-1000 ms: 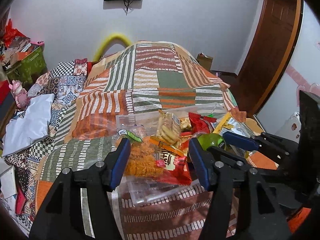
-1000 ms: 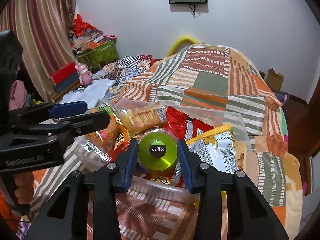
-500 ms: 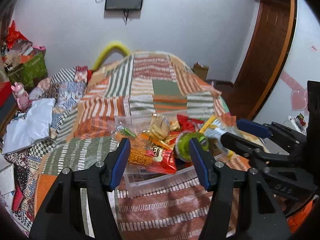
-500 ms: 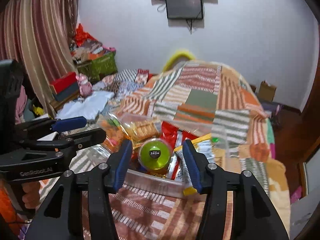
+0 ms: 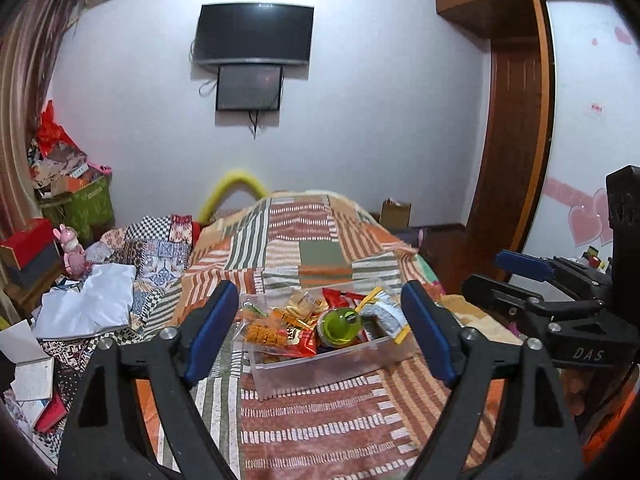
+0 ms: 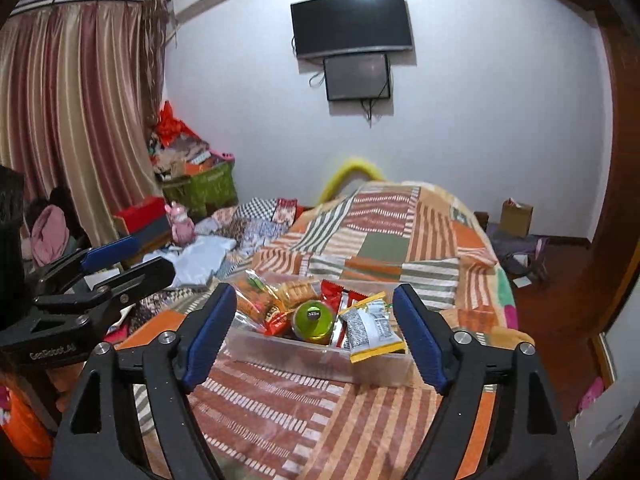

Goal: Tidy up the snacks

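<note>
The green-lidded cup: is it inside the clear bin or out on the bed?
Inside. The green-lidded cup sits among snack packets within the clear bin, behind its front wall.

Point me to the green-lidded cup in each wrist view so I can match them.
Left wrist: green-lidded cup in the clear bin, just right of centre.
Right wrist: green-lidded cup at centre, in the bin.
Shared landmark: the wall TV.

Ahead of you the bin [image 5: 320,372] sits on the bed [image 5: 320,432], with the cup [image 5: 340,325] in it between packets (chips [image 5: 264,330] left, another packet [image 6: 370,328] right). Behind, a TV [image 5: 252,32] hangs on the wall.
</note>
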`<state>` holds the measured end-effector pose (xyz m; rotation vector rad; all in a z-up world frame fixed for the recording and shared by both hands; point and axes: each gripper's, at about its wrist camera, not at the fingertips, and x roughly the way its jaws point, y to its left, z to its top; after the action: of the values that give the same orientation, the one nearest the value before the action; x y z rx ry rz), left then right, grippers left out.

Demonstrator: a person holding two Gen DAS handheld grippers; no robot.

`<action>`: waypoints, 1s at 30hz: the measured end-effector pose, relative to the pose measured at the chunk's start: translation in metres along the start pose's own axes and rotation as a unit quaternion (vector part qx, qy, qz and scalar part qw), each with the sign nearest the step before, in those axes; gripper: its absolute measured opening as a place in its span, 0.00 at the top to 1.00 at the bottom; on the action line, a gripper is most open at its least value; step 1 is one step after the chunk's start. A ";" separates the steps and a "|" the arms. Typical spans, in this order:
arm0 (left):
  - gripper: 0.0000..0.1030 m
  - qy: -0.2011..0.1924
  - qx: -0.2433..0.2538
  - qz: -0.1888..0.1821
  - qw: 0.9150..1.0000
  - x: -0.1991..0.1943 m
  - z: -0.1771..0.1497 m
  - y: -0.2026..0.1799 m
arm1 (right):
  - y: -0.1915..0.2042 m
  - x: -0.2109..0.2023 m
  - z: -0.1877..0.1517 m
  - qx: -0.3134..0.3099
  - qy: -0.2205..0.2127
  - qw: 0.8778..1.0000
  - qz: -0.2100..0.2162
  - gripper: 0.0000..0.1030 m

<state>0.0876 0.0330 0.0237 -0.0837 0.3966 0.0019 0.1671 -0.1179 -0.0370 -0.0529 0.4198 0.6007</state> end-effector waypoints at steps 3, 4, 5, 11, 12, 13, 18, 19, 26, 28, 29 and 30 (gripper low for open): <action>0.10 -0.014 -0.004 0.000 1.000 -0.014 -0.003 -0.004 | 0.001 -0.013 -0.001 -0.001 -0.015 1.000 -0.005 0.15; 0.07 -0.018 -0.005 0.000 1.000 -0.017 -0.005 -0.004 | 0.001 -0.017 -0.002 0.000 -0.018 1.000 -0.004 0.14; 0.06 -0.020 -0.006 -0.002 1.000 -0.020 -0.006 -0.004 | 0.001 -0.020 -0.003 0.001 -0.021 1.000 -0.003 0.10; 0.04 -0.029 -0.014 -0.009 0.999 -0.035 -0.014 -0.006 | 0.004 -0.035 -0.013 0.008 -0.037 0.999 -0.005 0.03; 0.04 -0.030 -0.013 -0.008 0.999 -0.037 -0.015 -0.006 | 0.004 -0.037 -0.014 0.009 -0.037 0.999 -0.005 0.03; 0.04 -0.032 -0.012 -0.008 0.999 -0.039 -0.015 -0.007 | 0.004 -0.038 -0.015 0.010 -0.037 0.999 -0.005 0.03; 0.03 -0.037 -0.009 -0.010 0.999 -0.047 -0.018 -0.010 | 0.006 -0.045 -0.018 0.012 -0.044 0.999 -0.004 0.02; 0.03 -0.038 -0.008 -0.009 0.999 -0.048 -0.018 -0.010 | 0.006 -0.047 -0.019 0.012 -0.045 0.999 -0.005 0.02; 0.03 -0.036 -0.008 -0.012 0.999 -0.049 -0.021 -0.011 | 0.006 -0.049 -0.021 0.011 -0.047 0.999 -0.006 0.02; 0.03 -0.035 -0.008 -0.012 0.999 -0.048 -0.021 -0.011 | 0.006 -0.049 -0.022 0.011 -0.046 0.999 -0.005 0.02; 0.03 -0.034 -0.008 -0.012 0.999 -0.048 -0.022 -0.011 | 0.006 -0.049 -0.022 0.011 -0.045 0.999 -0.005 0.02; 0.03 -0.034 -0.008 -0.012 0.999 -0.048 -0.022 -0.011 | 0.006 -0.048 -0.022 0.012 -0.044 0.999 -0.005 0.02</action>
<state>0.0349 0.0212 0.0226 -0.1041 0.3277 -0.0154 0.1198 -0.1426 -0.0375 -0.0061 0.3409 0.5865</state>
